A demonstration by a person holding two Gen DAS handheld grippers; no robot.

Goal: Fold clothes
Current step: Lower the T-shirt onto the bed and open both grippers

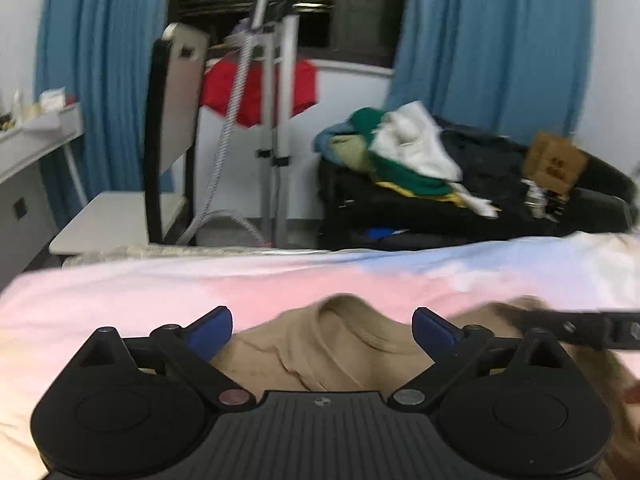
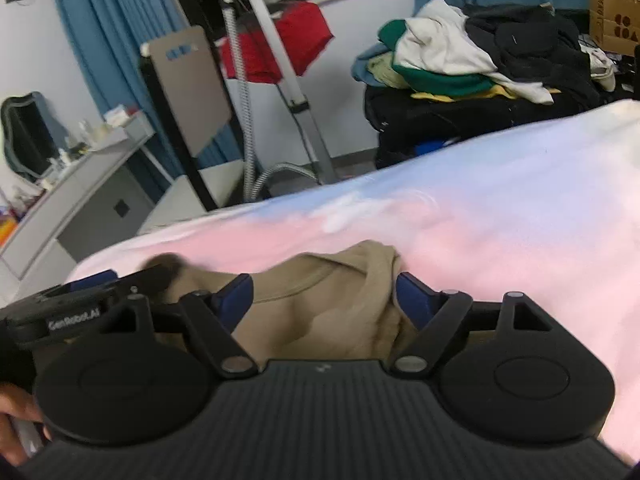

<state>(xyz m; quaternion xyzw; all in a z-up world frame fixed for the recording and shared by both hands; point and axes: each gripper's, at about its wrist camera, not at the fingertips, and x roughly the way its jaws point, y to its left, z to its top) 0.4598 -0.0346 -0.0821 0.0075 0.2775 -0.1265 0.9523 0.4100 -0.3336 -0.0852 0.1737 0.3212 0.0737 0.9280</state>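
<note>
A tan garment (image 1: 340, 344) lies bunched on a pink and pale-blue sheet (image 1: 200, 288); its collar edge faces me. My left gripper (image 1: 322, 330) is open, its blue pads on either side of the cloth, just above it. In the right wrist view the same tan garment (image 2: 328, 304) lies between the blue pads of my right gripper (image 2: 324, 300), which is open too. The right gripper's body shows at the right in the left wrist view (image 1: 580, 328). The left gripper's body shows at the left in the right wrist view (image 2: 72, 312). Neither holds the cloth.
Beyond the sheet's far edge stand a pile of clothes on black luggage (image 1: 400, 152), a garment steamer stand (image 1: 276, 120), a chair (image 1: 168, 128), a grey desk (image 2: 80, 184) and a brown paper bag (image 2: 612, 20). Blue curtains (image 1: 492, 40) hang behind.
</note>
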